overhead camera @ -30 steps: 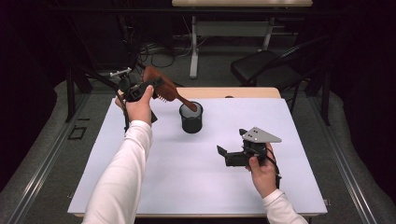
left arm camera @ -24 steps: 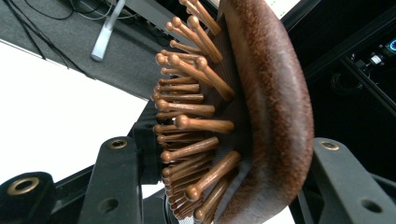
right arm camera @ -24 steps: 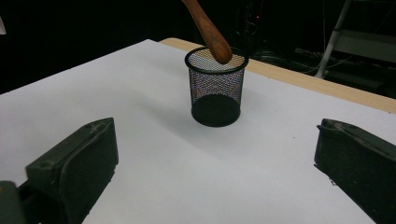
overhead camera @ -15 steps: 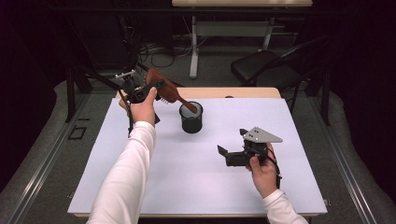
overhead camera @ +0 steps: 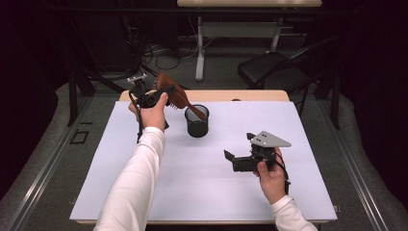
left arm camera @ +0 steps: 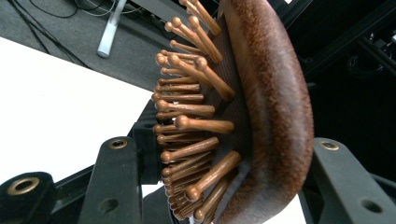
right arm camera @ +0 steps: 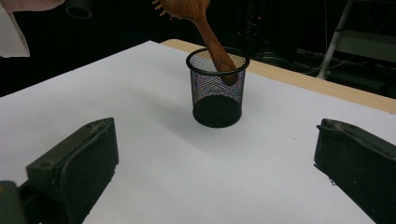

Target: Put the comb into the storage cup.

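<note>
A: Upper left of the high view, the left gripper [overhead camera: 161, 96] is clamped on the head of a wooden hairbrush [overhead camera: 174, 96], held up above the table's far edge.

B: And the handle slants down to the right, its tip inside the black mesh pen cup [overhead camera: 197, 121] just above the middle of the frame.

A: The left gripper view confirms the grip: a black jaw on either side of the brush head [left arm camera: 261, 107], wooden bristles pointing to the left of the picture.

B: So I'd call this the insertion step, handle in, head not yet let go.

A: Agreed. Next, I reckon, lower it until the handle bottoms out, then release gently so the light cup doesn't tip.

B: The right gripper [overhead camera: 231, 160]?

A: Lower right of the high view, low over the white tabletop [overhead camera: 144, 192], jaws spread with nothing between them, facing the cup [right arm camera: 217, 88].

B: What can't we see?

A: The handle tip [right arm camera: 229, 77] sits behind the mesh; whether it touches the bottom, I can't tell. The brush head is cut off at the top of the right gripper view.
</note>
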{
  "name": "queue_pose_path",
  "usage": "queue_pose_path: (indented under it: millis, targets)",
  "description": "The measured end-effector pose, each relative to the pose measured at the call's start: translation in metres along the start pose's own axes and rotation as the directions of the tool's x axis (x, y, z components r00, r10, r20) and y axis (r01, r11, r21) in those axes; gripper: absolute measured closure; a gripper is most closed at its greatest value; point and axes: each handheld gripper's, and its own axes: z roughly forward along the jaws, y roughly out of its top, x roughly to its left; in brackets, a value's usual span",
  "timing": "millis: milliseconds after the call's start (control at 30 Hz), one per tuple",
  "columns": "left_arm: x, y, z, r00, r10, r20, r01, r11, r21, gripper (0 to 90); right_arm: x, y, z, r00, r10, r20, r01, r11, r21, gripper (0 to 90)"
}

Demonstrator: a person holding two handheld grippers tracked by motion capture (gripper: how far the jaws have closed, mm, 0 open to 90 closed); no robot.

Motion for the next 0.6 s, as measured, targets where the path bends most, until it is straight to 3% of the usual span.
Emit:
queue_pose_path:
  millis: [600]
  targets:
    - [0.001,-0.013,0.012,0.9997,0.023,-0.013,-0.022,0.9992,0.033,49.6,0.000,0.000,0.000,1.0000,-0.002,0.001,0.002,1.000,0.002,0.1]
